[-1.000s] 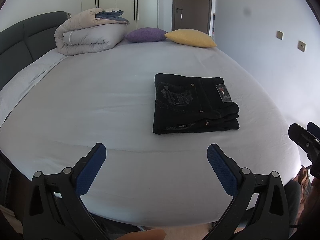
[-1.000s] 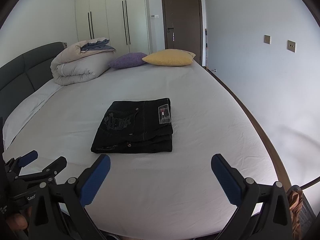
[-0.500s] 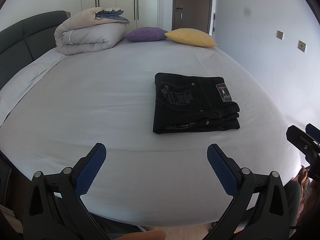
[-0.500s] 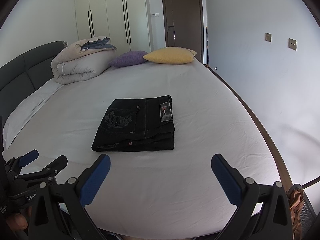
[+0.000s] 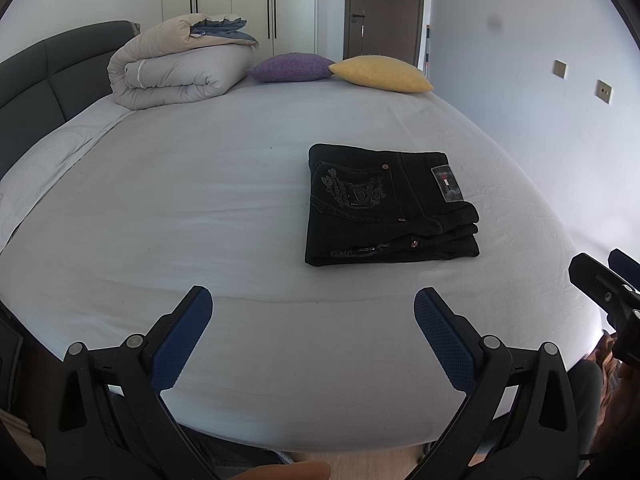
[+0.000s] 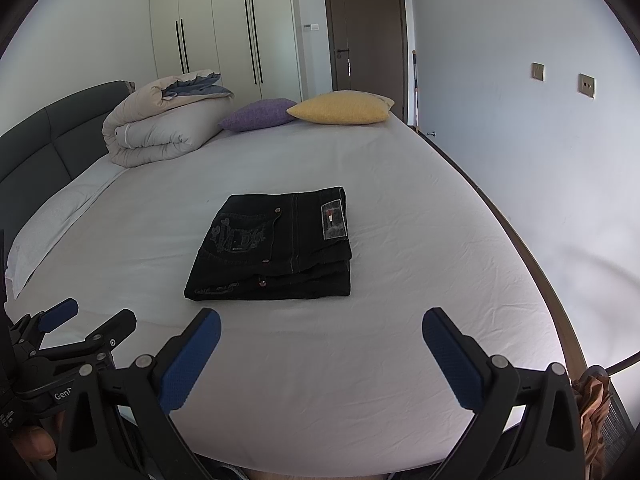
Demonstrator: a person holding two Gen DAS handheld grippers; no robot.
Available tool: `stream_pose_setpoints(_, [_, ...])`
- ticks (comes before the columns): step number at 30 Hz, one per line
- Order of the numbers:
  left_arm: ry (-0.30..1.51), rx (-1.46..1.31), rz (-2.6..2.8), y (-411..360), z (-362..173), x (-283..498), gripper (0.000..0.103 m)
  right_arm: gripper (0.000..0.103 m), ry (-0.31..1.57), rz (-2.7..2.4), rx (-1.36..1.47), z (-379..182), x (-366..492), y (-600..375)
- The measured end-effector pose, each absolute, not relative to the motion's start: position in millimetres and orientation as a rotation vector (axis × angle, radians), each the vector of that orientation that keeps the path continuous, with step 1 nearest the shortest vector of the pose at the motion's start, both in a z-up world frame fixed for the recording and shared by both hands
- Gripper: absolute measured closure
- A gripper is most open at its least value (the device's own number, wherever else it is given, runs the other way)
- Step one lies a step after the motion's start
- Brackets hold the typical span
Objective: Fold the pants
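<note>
A pair of black jeans (image 5: 384,204) lies folded into a compact rectangle on the white bed sheet (image 5: 200,208), with an embroidered back pocket and a brand patch facing up. It also shows in the right wrist view (image 6: 276,246). My left gripper (image 5: 312,316) is open and empty above the bed's near edge, well short of the jeans and to their left. My right gripper (image 6: 320,332) is open and empty, just in front of the jeans. The left gripper also appears in the right wrist view (image 6: 88,316), and the right gripper at the left wrist view's edge (image 5: 604,276).
A rolled beige duvet (image 5: 180,68), a purple cushion (image 5: 288,67) and a yellow cushion (image 5: 380,74) lie at the far end of the bed. A dark headboard (image 5: 48,84) runs along the left. A wall (image 6: 540,140) stands close on the right.
The right wrist view has drawn back and risen slightly, so the jeans sit a little farther off. The left gripper has hardly moved. Both stay open.
</note>
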State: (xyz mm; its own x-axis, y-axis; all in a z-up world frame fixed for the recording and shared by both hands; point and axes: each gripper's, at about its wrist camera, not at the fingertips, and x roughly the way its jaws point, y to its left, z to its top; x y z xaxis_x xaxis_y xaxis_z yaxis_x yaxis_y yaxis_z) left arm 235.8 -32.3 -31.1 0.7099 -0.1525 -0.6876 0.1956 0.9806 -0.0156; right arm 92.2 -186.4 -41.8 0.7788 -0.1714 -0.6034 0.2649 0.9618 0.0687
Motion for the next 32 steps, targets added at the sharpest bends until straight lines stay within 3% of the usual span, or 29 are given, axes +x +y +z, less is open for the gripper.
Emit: stream_pose_setpoints(32, [0.769, 0.051, -0.199, -34.2, -41.9, 231.7, 0.0, 0.0, 0.643, -0.231, 0.155, -46.6, 91.0, -185.6])
